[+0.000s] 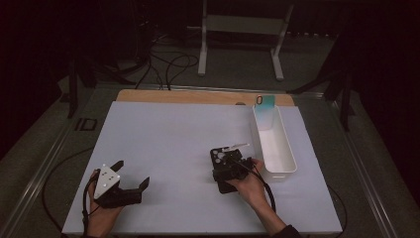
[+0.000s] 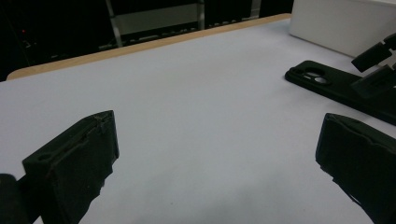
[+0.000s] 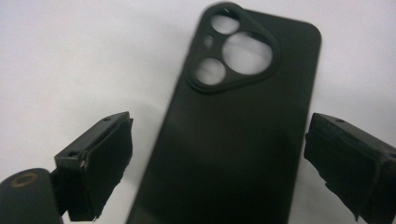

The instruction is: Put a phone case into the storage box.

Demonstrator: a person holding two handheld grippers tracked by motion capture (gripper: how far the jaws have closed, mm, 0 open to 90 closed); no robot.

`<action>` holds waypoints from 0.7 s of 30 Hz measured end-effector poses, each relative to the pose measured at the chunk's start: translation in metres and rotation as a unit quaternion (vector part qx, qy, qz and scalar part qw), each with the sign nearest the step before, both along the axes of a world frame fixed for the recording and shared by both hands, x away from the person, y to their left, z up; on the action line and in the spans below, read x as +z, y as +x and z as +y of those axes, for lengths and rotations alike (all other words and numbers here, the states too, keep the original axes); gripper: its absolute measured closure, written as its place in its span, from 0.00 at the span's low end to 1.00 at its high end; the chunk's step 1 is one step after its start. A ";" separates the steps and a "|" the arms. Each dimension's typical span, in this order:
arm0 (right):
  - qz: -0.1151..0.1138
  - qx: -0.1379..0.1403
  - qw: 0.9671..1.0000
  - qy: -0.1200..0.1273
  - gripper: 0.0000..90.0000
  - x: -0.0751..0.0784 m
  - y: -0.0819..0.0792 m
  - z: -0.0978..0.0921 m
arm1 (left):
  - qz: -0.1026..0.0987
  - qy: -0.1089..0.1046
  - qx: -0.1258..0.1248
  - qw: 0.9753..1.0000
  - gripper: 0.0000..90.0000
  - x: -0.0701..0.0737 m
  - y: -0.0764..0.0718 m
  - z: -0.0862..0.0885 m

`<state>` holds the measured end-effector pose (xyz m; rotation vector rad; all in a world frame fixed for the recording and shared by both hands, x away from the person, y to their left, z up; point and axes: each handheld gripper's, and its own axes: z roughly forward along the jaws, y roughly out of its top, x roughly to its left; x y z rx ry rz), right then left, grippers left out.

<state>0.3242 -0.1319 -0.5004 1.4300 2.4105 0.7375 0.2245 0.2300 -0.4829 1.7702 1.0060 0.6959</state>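
A black phone case [image 3: 233,135] lies flat on the white table top [image 1: 173,144], back up, with its camera cut-outs toward the far end. My right gripper [image 3: 222,126] hovers just above it, open, one jaw on either side of the case and neither touching it. From the high view the case [image 1: 219,157] sits right of centre under the right gripper [image 1: 229,166]. My left gripper [image 1: 132,173] rests open at the front left with nothing between its jaws. Its own view shows the left gripper [image 2: 218,119] facing bare table, with the case [image 2: 327,86] farther off.
A long white bin [image 1: 287,166] stands just right of the case. A teal phone case [image 1: 265,101] leans upright at the bin's far end. A wooden strip [image 1: 198,96] edges the back of the table. Cables and a metal stand lie on the floor beyond.
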 end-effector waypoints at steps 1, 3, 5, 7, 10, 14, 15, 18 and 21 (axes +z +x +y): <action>0.009 -0.004 1.000 -0.006 0.09 -0.003 0.001 -0.001 | 0.001 0.000 0.000 1.000 0.00 0.000 0.000 0.000; 0.010 -0.005 1.000 -0.008 0.09 -0.004 0.001 -0.002 | 0.001 0.001 0.000 1.000 0.00 0.000 0.000 0.000; 0.016 -0.006 1.000 -0.011 0.09 -0.006 0.001 -0.002 | 0.000 0.000 0.000 1.000 0.00 0.000 0.000 -0.001; 0.021 -0.005 1.000 -0.013 0.09 -0.007 0.001 -0.001 | 0.001 0.000 0.000 1.000 0.00 0.000 0.000 0.000; 0.021 -0.002 1.000 -0.019 0.09 -0.009 0.000 0.000 | 0.001 0.000 0.000 1.000 0.00 0.000 0.000 0.000; 0.028 -0.012 0.999 -0.009 0.08 -0.012 -0.002 -0.002 | 0.001 0.001 0.000 1.000 0.00 0.000 0.000 -0.001; 0.025 -0.012 1.000 -0.011 0.08 -0.013 -0.003 -0.003 | 0.001 0.001 0.000 1.000 0.00 0.000 0.000 -0.001; 0.025 -0.012 1.000 -0.011 0.08 -0.013 -0.003 -0.003 | 0.001 0.001 0.000 1.000 0.00 0.000 0.000 -0.001; 0.018 -0.013 0.999 -0.028 0.08 -0.014 -0.009 0.001 | 0.001 0.001 -0.001 1.000 0.00 -0.001 0.000 -0.001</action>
